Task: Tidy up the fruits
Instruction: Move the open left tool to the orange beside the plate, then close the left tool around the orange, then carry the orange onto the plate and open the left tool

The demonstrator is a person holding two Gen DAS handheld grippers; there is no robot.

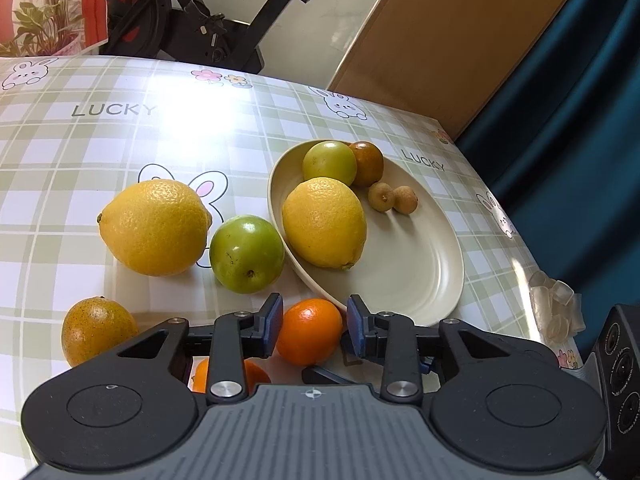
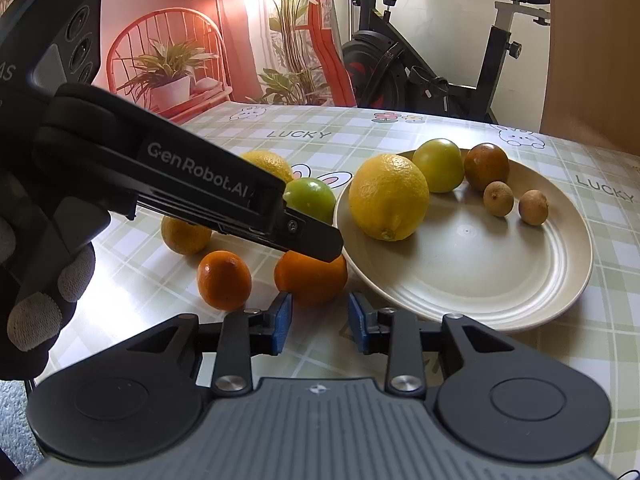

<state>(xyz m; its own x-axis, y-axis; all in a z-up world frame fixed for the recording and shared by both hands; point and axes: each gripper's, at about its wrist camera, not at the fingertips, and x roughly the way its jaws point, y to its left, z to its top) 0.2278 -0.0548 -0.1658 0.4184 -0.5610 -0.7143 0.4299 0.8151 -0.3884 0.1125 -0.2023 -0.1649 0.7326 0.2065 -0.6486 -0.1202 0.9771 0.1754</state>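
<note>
Lemon (image 1: pixel 325 222) on plate (image 1: pixel 420 280) (another lemon (image 1: pixel 155 227) left, on table (image 1: pixel 80 152)).

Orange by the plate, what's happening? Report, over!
Left gripper open, straddling orange, not closed. Right gripper open, empty, just short of it. Plate rim touches or nearly touches the orange.

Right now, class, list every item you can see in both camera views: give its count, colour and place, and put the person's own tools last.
Plate: one, cream, on the tablecloth.
Lemons: two, yellow; one on the plate, one on the cloth.
Green fruits: two; one on the plate, one beside it.
Brown-orange fruit: one, on the plate.
Small tan fruits: two, on the plate.
Oranges: two, on the cloth.
Speckled yellow fruit: one, on the cloth.
Exercise bike: black, behind the table.
Left gripper: open around one orange.
Right gripper: open.
</note>
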